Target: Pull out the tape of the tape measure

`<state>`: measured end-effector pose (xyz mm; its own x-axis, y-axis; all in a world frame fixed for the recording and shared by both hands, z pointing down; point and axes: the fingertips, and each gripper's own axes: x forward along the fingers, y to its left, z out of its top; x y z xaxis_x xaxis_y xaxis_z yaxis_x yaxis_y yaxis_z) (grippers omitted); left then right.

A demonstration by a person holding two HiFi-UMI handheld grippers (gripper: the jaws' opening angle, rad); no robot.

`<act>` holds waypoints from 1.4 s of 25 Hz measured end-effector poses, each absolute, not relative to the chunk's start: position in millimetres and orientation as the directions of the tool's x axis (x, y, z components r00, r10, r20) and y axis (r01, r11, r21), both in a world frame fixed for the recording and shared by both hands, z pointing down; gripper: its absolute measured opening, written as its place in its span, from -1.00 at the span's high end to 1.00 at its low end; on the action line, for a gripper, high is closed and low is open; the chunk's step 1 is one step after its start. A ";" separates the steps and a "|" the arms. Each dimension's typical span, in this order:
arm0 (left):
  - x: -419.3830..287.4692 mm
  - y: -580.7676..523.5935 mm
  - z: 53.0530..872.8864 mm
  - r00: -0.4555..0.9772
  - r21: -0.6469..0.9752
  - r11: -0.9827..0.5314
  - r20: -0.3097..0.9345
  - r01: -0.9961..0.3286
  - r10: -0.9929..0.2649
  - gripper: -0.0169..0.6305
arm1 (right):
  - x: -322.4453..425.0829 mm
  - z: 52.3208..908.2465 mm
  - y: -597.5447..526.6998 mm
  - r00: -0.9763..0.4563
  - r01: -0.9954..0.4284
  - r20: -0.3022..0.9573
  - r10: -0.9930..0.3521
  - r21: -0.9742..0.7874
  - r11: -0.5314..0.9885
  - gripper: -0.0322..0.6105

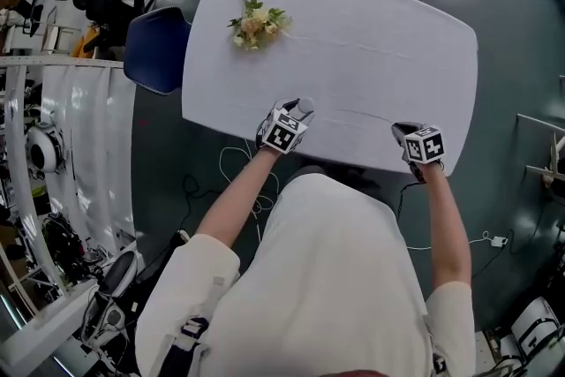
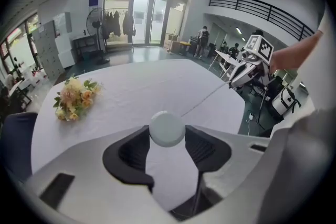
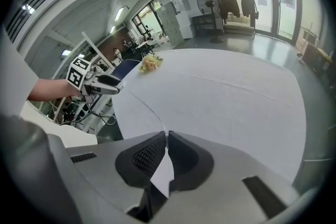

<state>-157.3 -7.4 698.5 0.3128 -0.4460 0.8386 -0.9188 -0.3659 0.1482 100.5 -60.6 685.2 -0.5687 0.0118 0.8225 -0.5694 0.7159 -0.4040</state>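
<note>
Two grippers sit at the near edge of a white desk (image 1: 380, 40), one toward its seven o'clock and the other toward its five o'clock as the head view shows it.

Farthest left, a dark blue chair (image 1: 154, 49) stands against the desk's nine o'clock side. Just right of it, a small bouquet (image 1: 256, 22) of pale yellow and peach flowers with green leaves lies on the desk top near eleven o'clock, well apart from both grippers. The left gripper view has it at ten o'clock (image 2: 75, 98), and the right gripper view has it far off near the chair (image 3: 150, 62).

The left gripper (image 1: 300, 112) comes next. Its jaws stand wide, and the round white tape measure (image 2: 167, 128) sits between the two black pads, touching both, so the gripper (image 2: 167, 136) has hold of the case. In the head view the case (image 1: 305, 107) shows as a pale disc at the gripper's tip, just over the desk edge.

From the case a thin tape (image 1: 353, 113) runs toward three o'clock, low over the desk surface and nearly straight. In the left gripper view it leads off toward two o'clock (image 2: 205, 99) to the other gripper (image 2: 233, 80).

The right gripper (image 1: 402, 130) is at the far end of that line. Its jaws are pressed together (image 3: 166, 139), pinching the end of the tape (image 3: 147, 110), which runs from the pads toward ten o'clock to the left gripper (image 3: 119, 83).
</note>
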 end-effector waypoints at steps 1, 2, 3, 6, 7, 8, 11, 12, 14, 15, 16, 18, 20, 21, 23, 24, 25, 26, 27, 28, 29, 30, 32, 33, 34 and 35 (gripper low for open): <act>-158.8 -7.0 706.2 0.312 0.157 -0.361 0.848 -0.920 -0.429 0.27 | 97.8 692.5 -58.3 -0.562 -0.578 0.827 0.019 -0.410 0.706 0.78; -160.9 -6.4 714.1 0.310 0.162 -0.356 0.857 -0.920 -0.412 0.27 | 95.0 699.5 -56.0 -0.555 -0.586 0.832 0.025 -0.412 0.698 0.78; -163.3 -5.7 722.1 0.307 0.166 -0.352 0.865 -0.921 -0.396 0.27 | 92.1 706.3 -53.9 -0.547 -0.592 0.837 0.032 -0.413 0.693 0.78; -169.8 -5.8 747.8 0.305 0.180 -0.347 0.886 -0.921 -0.350 0.27 | 83.6 728.2 -51.3 -0.520 -0.604 0.853 0.052 -0.410 0.684 0.78; -171.3 -6.2 756.5 0.307 0.187 -0.346 0.891 -0.919 -0.335 0.27 | 81.0 735.6 -52.4 -0.510 -0.608 0.858 0.057 -0.407 0.682 0.78; -172.8 -6.4 764.7 0.309 0.194 -0.344 0.896 -0.919 -0.319 0.27 | 78.8 742.8 -54.2 -0.501 -0.613 0.863 0.060 -0.403 0.680 0.78; -178.4 -7.8 786.3 0.295 0.193 -0.334 0.911 -0.922 -0.288 0.27 | 73.2 763.4 -61.2 -0.473 -0.630 0.879 0.061 -0.386 0.674 0.78; -179.7 -8.5 792.0 0.288 0.188 -0.333 0.915 -0.924 -0.284 0.27 | 71.8 769.7 -63.2 -0.464 -0.637 0.884 0.059 -0.379 0.671 0.78; -179.9 -10.2 800.6 0.276 0.173 -0.343 0.920 -0.923 -0.280 0.27 | 70.2 780.4 -65.8 -0.448 -0.656 0.893 0.054 -0.369 0.659 0.78; -179.3 -11.2 803.7 0.269 0.161 -0.355 0.922 -0.921 -0.279 0.27 | 69.3 785.2 -66.0 -0.442 -0.667 0.896 0.053 -0.367 0.648 0.78; -178.7 -12.6 806.4 0.260 0.146 -0.370 0.924 -0.918 -0.280 0.27 | 68.2 790.0 -65.5 -0.437 -0.677 0.898 0.053 -0.367 0.638 0.78; -177.7 -16.6 811.2 0.234 0.105 -0.401 0.929 -0.910 -0.287 0.27 | 65.3 799.3 -64.2 -0.425 -0.691 0.904 0.050 -0.359 0.628 0.78; -177.5 -21.0 814.6 0.204 0.065 -0.421 0.933 -0.905 -0.295 0.27 | 64.2 805.9 -64.8 -0.400 -0.700 0.916 0.036 -0.331 0.633 0.78; -177.9 -22.5 815.9 0.190 0.049 -0.425 0.936 -0.904 -0.298 0.27 | 65.0 808.2 -66.1 -0.381 -0.707 0.924 0.026 -0.310 0.636 0.78; -179.0 -23.6 818.6 0.170 0.031 -0.422 0.940 -0.906 -0.297 0.27 | 67.9 811.8 -70.1 -0.341 -0.726 0.940 0.000 -0.264 0.634 0.78; -179.5 -23.9 820.0 0.164 0.027 -0.418 0.941 -0.908 -0.296 0.27 | 69.5 813.3 -72.8 -0.323 -0.737 0.946 -0.014 -0.243 0.631 0.78; -180.0 -24.2 821.3 0.157 0.022 -0.415 0.942 -0.909 -0.295 0.27 | 71.3 814.6 -75.7 -0.306 -0.746 0.952 -0.027 -0.222 0.628 0.78; -180.3 -24.5 822.5 0.152 0.018 -0.414 0.944 -0.910 -0.294 0.27 | 73.0 815.7 -78.5 -0.288 -0.752 0.957 -0.040 -0.200 0.629 0.78; -180.5 -24.9 823.6 0.148 0.015 -0.413 0.944 -0.911 -0.293 0.27 | 74.6 817.0 -80.8 -0.272 -0.754 0.961 -0.051 -0.180 0.631 0.77; -180.6 -25.3 824.7 0.147 0.013 -0.413 0.945 -0.910 -0.293 0.27 | 75.7 818.5 -82.6 -0.258 -0.755 0.964 -0.059 -0.163 0.636 0.77; -180.5 -26.0 825.7 0.147 0.014 -0.414 0.945 -0.910 -0.292 0.27 | 76.6 820.2 -84.0 -0.246 -0.754 0.967 -0.065 -0.149 0.639 0.77; -180.3 -27.0 826.8 0.149 0.015 -0.414 0.945 -0.910 -0.292 0.27 | 77.4 821.9 -85.4 -0.237 -0.754 0.969 -0.068 -0.139 0.642 0.77; -180.2 -28.9 828.4 0.150 0.018 -0.412 0.945 -0.911 -0.290 0.27 | 78.9 824.3 -87.3 -0.225 -0.758 0.972 -0.072 -0.128 0.639 0.73; -180.5 -29.5 829.0 0.150 0.019 -0.411 0.946 -0.912 -0.289 0.27 | 78.8 824.4 -87.8 -0.225 -0.761 0.972 -0.073 -0.128 0.636 0.61; -181.1 -29.9 829.5 0.149 0.020 -0.408 0.946 -0.913 -0.287 0.27 | 77.7 823.8 -88.1 -0.229 -0.763 0.971 -0.073 -0.133 0.633 0.51; -181.8 -30.4 829.8 0.149 0.021 -0.406 0.946 -0.914 -0.286 0.27 | 76.2 822.5 -88.3 -0.235 -0.764 0.969 -0.074 -0.138 0.630 0.45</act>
